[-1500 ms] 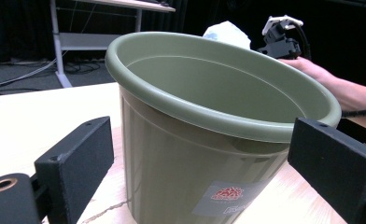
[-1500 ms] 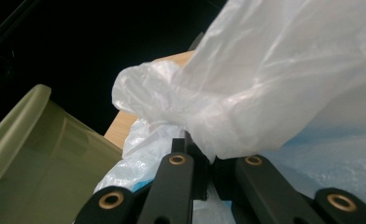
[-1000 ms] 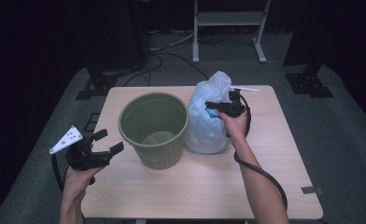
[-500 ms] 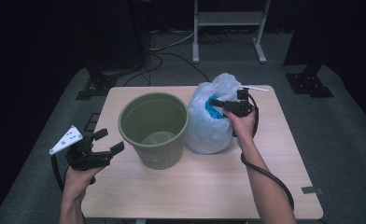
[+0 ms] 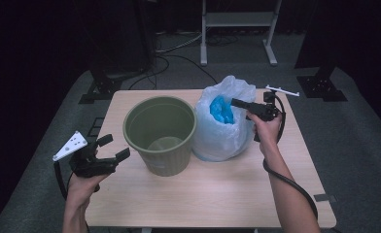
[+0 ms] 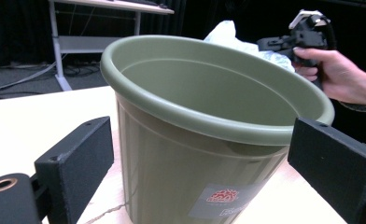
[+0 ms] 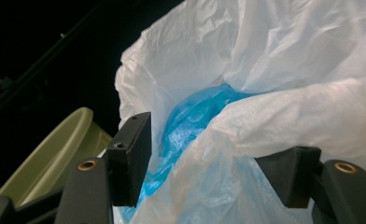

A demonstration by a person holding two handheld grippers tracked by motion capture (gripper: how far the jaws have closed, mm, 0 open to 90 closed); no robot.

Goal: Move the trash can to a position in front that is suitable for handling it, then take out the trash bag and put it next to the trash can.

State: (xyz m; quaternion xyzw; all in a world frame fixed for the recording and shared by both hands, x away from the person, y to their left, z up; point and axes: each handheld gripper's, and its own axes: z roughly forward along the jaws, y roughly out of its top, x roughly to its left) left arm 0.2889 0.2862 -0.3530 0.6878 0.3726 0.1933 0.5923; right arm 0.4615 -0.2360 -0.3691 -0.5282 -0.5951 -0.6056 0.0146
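The right gripper has just been opening its fingers at the white plastic bag with blue contents; the bag's rim lies loose between them, at three o'clock of the round green plastic bucket on the tabletop. The bag seems released. The left gripper waits with wide, empty fingers.

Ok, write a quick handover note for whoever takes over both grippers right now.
Left gripper: jaws open, aimed at the olive-green plastic bucket from its left, not touching it.
Right gripper: jaws have just been opening, with the rim of the white plastic bag between them, no longer pinched.
Bag stands right of the bucket on the light wooden table, crumpled blue plastic inside.
Done: bag is out of the bucket.
Left: likely refitting or moving the bag; unclear.
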